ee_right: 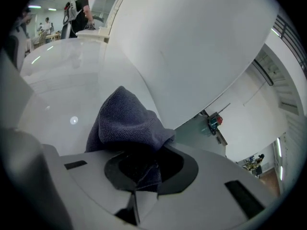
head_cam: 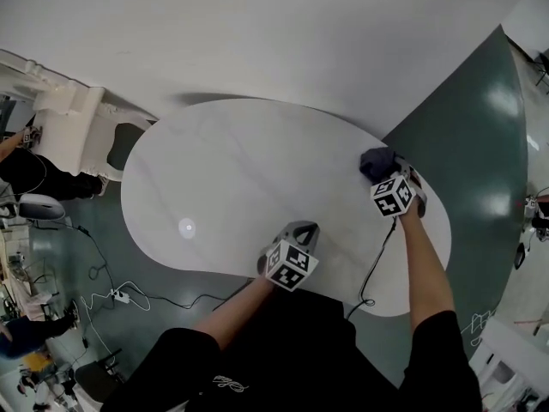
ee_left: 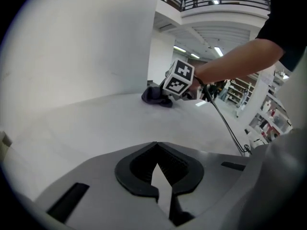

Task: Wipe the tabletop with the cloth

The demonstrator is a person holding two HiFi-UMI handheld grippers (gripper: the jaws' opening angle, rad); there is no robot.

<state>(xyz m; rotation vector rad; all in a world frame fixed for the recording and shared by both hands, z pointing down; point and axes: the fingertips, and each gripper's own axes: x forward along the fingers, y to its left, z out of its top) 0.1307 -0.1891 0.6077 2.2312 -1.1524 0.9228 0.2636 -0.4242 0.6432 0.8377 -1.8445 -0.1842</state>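
The dark grey cloth (head_cam: 376, 160) lies bunched on the white rounded tabletop (head_cam: 232, 187) near its far right edge. My right gripper (head_cam: 385, 175) is shut on it. In the right gripper view the cloth (ee_right: 125, 122) rises in a hump out of the jaws of the right gripper (ee_right: 144, 166) and rests on the tabletop (ee_right: 57, 80). My left gripper (head_cam: 302, 230) hovers over the table's near edge, shut with nothing in it. In the left gripper view the left gripper (ee_left: 156, 145) has its jaws meeting, and the cloth (ee_left: 154, 96) shows far ahead.
A white chair (head_cam: 79, 129) stands off the table's left end. Cables and a power strip (head_cam: 120, 295) lie on the dark green floor (head_cam: 480, 136). A black cable (head_cam: 377, 260) trails from my right gripper over the near edge. A white wall (head_cam: 274, 33) runs behind the table.
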